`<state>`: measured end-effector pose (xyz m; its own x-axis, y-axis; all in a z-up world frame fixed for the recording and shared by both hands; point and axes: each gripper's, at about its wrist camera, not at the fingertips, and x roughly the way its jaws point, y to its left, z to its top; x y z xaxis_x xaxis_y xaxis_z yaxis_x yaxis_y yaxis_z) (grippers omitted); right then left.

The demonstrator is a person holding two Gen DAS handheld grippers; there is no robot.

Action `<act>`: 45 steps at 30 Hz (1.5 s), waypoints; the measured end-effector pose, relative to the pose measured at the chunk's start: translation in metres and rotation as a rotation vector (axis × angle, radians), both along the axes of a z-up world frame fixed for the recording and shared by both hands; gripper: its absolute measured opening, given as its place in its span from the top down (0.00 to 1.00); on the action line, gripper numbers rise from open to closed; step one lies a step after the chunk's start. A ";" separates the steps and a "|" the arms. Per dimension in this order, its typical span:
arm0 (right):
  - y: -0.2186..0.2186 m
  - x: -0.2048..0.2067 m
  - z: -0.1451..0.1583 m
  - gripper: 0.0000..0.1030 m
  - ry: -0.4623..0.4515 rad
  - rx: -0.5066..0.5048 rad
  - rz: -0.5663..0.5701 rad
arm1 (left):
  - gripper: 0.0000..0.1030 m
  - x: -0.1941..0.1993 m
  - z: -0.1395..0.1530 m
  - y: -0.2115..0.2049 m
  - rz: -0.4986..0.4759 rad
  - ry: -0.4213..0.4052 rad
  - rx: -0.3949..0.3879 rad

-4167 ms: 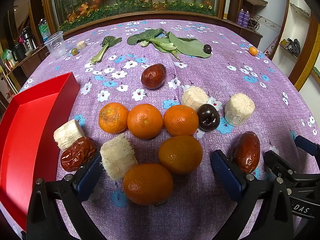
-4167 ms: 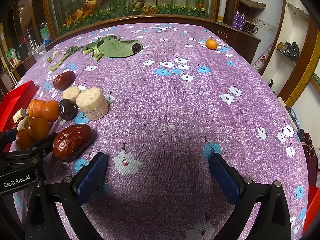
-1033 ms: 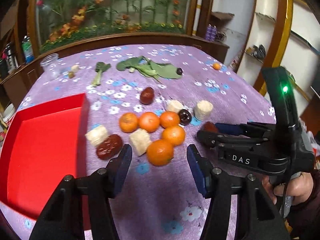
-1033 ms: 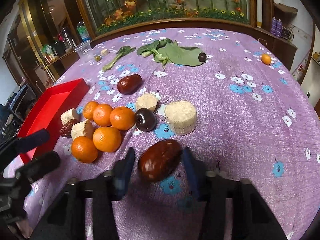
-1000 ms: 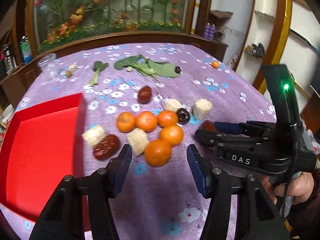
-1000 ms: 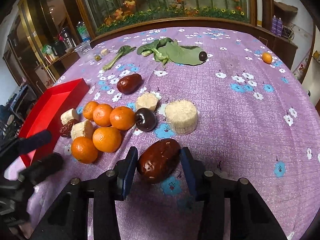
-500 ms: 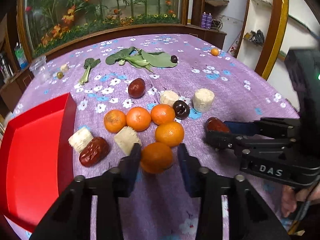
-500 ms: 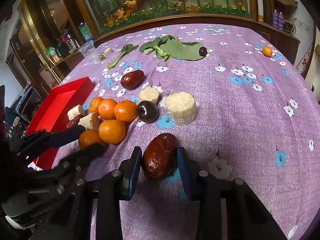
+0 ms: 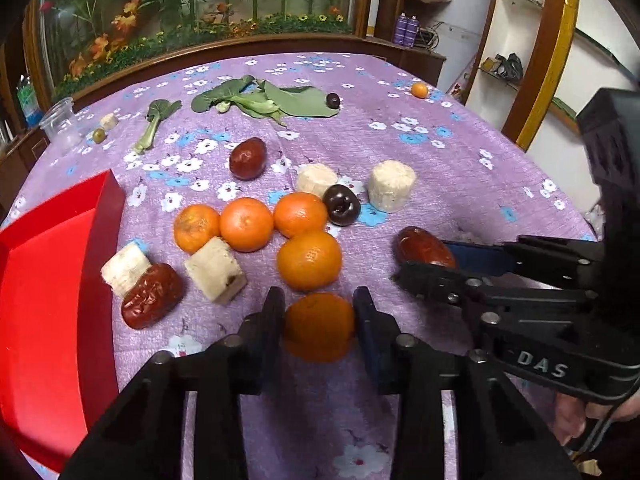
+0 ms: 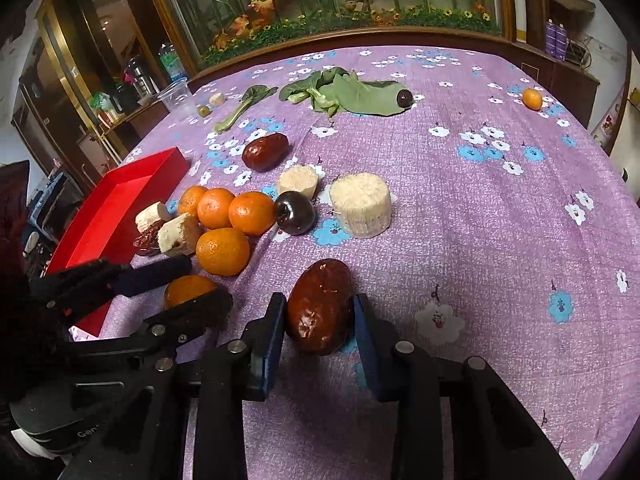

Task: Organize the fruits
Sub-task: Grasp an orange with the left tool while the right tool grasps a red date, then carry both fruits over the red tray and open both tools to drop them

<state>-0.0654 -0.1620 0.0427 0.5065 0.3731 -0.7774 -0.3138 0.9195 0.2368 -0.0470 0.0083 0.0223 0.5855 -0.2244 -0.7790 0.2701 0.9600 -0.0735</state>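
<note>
Oranges [image 9: 246,224], dates [image 9: 152,295] beside red tray [image 9: 48,280], leafy greens [image 9: 260,100] beyond

My right gripper [image 10: 320,320] pinched a dark red date [image 10: 320,306] between its blue pads [image 10: 269,344]. At nine o'clock my left gripper [image 10: 176,280] gripped an orange [image 10: 186,289]. More oranges [image 10: 223,250] sat at eleven o'clock beside a red tray [image 10: 120,200], with a dark plum [image 10: 295,212] at twelve.

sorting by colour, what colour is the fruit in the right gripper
Dark reddish-brown, glossy: the date held by the right gripper, clearest in the right wrist view.
</note>
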 end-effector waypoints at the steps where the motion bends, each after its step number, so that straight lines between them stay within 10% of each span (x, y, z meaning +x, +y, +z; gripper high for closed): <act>1: 0.000 0.000 0.000 0.65 -0.002 0.004 0.000 | 0.67 -0.003 0.002 0.001 0.003 -0.008 0.000; 15: 0.018 -0.035 0.050 0.66 -0.119 0.012 0.042 | 0.67 -0.048 0.053 0.057 0.159 -0.135 -0.048; 28: 0.133 -0.040 0.089 0.65 -0.129 0.061 0.264 | 0.67 -0.074 0.065 0.201 0.454 -0.190 -0.077; 45: 0.263 -0.011 0.020 0.65 0.049 0.046 0.424 | 0.66 -0.057 0.028 0.288 0.605 -0.094 -0.082</act>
<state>-0.0764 0.1011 0.0628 0.2633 0.5751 -0.7745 -0.6492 0.6995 0.2988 -0.1039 0.2962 0.0499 0.6931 0.1123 -0.7120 -0.3118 0.9373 -0.1558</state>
